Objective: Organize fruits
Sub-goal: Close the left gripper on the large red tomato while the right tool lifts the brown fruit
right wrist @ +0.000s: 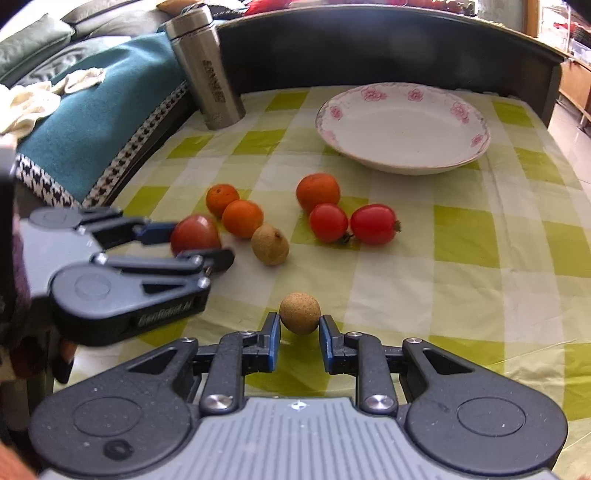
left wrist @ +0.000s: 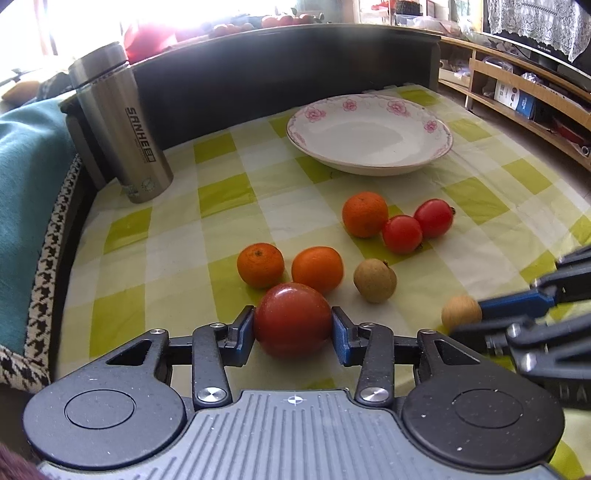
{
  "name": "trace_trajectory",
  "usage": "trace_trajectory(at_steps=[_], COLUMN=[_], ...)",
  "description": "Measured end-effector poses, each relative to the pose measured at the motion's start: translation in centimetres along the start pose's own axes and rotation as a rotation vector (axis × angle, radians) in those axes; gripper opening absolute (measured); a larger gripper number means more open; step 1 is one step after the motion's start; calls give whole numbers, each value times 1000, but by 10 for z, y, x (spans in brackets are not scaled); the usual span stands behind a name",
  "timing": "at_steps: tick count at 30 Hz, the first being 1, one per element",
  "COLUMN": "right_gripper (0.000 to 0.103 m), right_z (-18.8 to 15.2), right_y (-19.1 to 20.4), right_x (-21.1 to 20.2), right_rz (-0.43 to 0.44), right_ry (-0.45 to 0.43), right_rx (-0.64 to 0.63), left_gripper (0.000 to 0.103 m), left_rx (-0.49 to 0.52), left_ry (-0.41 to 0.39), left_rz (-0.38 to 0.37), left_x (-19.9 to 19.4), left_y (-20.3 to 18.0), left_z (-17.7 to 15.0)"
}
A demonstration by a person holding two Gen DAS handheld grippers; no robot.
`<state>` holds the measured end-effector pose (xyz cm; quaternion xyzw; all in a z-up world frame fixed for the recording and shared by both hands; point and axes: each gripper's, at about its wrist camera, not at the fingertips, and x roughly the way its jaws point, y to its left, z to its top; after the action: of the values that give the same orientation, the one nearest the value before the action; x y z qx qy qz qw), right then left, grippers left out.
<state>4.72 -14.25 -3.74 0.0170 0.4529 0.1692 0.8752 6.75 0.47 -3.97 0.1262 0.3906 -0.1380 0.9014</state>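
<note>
L gripper [left wrist: 293, 325] clamped on tomato [left wrist: 291, 319] | R gripper [right wrist: 299, 328] jaws flank longan [right wrist: 300, 313], contact unclear, can't tell grip | plate [left wrist: 369, 164] empty, dead ahead past loose fruit, R slightly nearer

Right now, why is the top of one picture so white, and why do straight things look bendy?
Left wrist view: window glare washes out the top, and the wooden shelf bows from the fisheye lens. Right wrist view: the dark table edge curves too.
</note>
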Motion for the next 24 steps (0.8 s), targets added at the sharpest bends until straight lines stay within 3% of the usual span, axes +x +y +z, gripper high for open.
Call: trace_trajectory(at_steps=[11, 24], right_gripper=[30, 30], right_z=[12, 23], right_y=[-7, -17], right_x=[-8, -17], right_rz=[-27, -32], right_ry=[-40, -68], right_rx=[28, 54], left_gripper=[51, 51], left_rx=[-12, -19], left_ry=[-35, -42], left_rz=[-64, -67], left_x=[-17, -24], left_y=[-13, -10], left_z=[6, 5])
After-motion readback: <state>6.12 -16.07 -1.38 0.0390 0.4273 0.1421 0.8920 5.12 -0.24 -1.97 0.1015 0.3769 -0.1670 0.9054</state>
